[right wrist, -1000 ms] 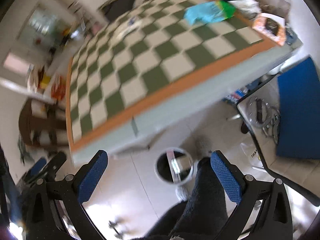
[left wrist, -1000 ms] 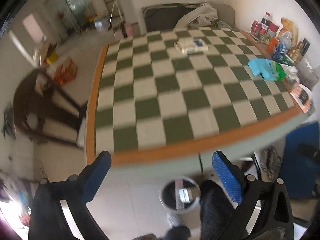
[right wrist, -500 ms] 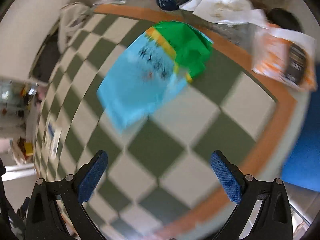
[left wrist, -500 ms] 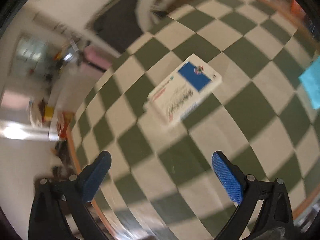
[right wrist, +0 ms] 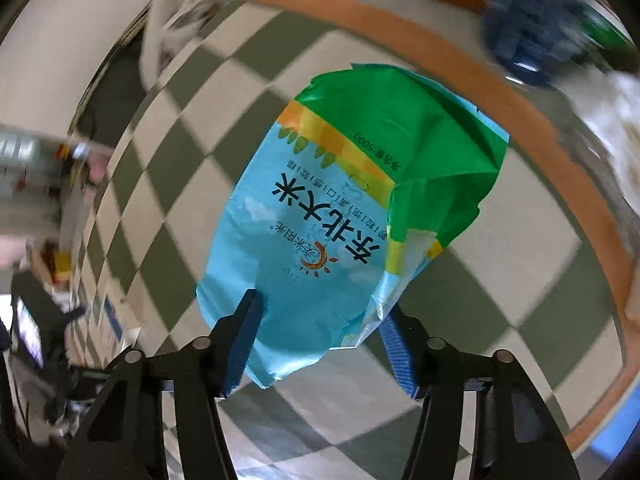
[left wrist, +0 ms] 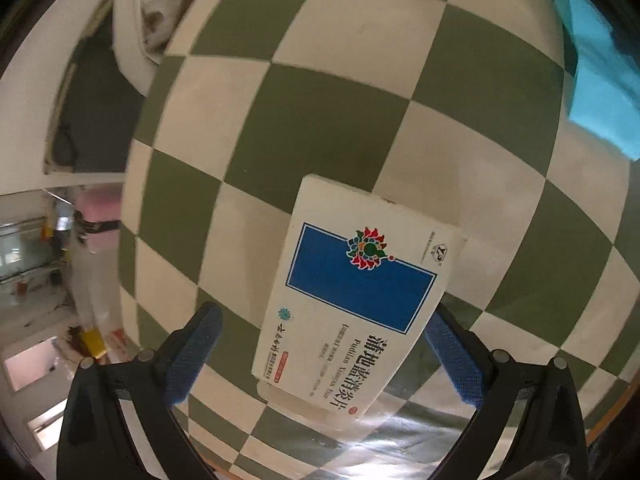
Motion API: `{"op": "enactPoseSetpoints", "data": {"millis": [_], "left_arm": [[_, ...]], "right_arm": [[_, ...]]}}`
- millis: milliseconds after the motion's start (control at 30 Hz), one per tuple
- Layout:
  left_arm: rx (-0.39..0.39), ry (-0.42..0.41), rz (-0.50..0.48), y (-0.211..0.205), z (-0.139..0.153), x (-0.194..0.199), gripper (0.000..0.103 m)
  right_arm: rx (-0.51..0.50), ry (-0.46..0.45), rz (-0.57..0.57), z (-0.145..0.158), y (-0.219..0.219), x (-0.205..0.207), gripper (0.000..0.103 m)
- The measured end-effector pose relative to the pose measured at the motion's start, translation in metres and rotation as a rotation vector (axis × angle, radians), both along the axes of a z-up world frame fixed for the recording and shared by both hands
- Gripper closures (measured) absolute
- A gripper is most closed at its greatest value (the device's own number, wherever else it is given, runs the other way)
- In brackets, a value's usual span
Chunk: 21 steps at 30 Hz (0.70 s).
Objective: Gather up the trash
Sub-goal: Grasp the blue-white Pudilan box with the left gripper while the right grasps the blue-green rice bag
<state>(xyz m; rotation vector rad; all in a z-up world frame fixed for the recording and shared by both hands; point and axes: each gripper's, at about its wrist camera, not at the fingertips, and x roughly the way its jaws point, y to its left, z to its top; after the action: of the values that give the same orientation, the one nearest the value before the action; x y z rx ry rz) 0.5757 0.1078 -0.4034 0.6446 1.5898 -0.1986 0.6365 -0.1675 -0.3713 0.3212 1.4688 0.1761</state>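
Note:
A white medicine box [left wrist: 356,296] with a blue panel lies flat on the green-and-white checkered table [left wrist: 320,92]. My left gripper [left wrist: 324,352] is open, its blue pads on either side of the box's near end; the right pad is close to the box edge, the left pad apart. A crumpled blue-and-green rice bag [right wrist: 352,208] lies on the same table [right wrist: 500,280] in the right wrist view. My right gripper [right wrist: 320,340] is partly closed around the bag's near end, its pads at the bag's edges. Whether they press on it I cannot tell.
A corner of the blue bag [left wrist: 596,76] shows at the left wrist view's upper right. Cloth [left wrist: 140,28] lies on a dark chair beyond the table's far end. Blurred bottles and packets [right wrist: 532,36] crowd the table's orange-edged right side.
Both grippers moved from above the floor bin over the table. The left came down around the medicine box. The right came down onto the rice bag and narrowed its jaws.

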Motion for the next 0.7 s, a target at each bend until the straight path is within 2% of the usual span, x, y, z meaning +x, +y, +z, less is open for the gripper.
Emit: {"op": "enactPoseSetpoints", "data": {"millis": [67,100,133,167,233,267,333,400,500,567,700], "left_arm": [[-0.027,0.005,-0.001,0.000,0.002,-0.003,0.002],[-0.050,0.009,0.008,0.001,0.004,-0.005,0.008],[-0.089,0.022,0.027,0.002,0.007,-0.007,0.023],[-0.117,0.025,0.053,0.003,0.010,-0.008,0.023],[-0.121,0.020,0.101,0.003,0.011,-0.013,0.023],[-0.120,0.009,0.120,0.001,0.012,-0.018,0.023],[-0.126,0.013,0.202,0.001,0.013,-0.025,0.023],[-0.149,0.018,0.313,0.004,0.015,-0.034,0.023],[-0.217,0.029,0.559,0.009,0.020,-0.059,0.023],[-0.278,0.038,0.732,0.011,0.022,-0.087,0.023],[-0.356,0.033,0.991,0.006,0.024,-0.146,0.023]], "right_arm": [[0.006,0.008,0.036,-0.002,0.012,0.009,0.046],[0.011,0.011,0.049,-0.002,0.016,0.011,0.047],[0.014,0.017,0.070,-0.002,0.022,0.012,0.048],[0.017,0.020,0.082,-0.003,0.025,0.015,0.050],[0.026,0.032,0.101,-0.004,0.032,0.019,0.054],[0.033,0.037,0.112,-0.004,0.032,0.015,0.061],[0.035,0.041,0.131,-0.005,0.037,0.016,0.062],[0.038,0.048,0.151,-0.005,0.044,0.018,0.062],[0.042,0.062,0.205,-0.008,0.057,0.018,0.069],[0.033,0.065,0.256,-0.007,0.064,0.009,0.070],[0.009,0.079,0.368,-0.008,0.081,-0.003,0.071]]}}
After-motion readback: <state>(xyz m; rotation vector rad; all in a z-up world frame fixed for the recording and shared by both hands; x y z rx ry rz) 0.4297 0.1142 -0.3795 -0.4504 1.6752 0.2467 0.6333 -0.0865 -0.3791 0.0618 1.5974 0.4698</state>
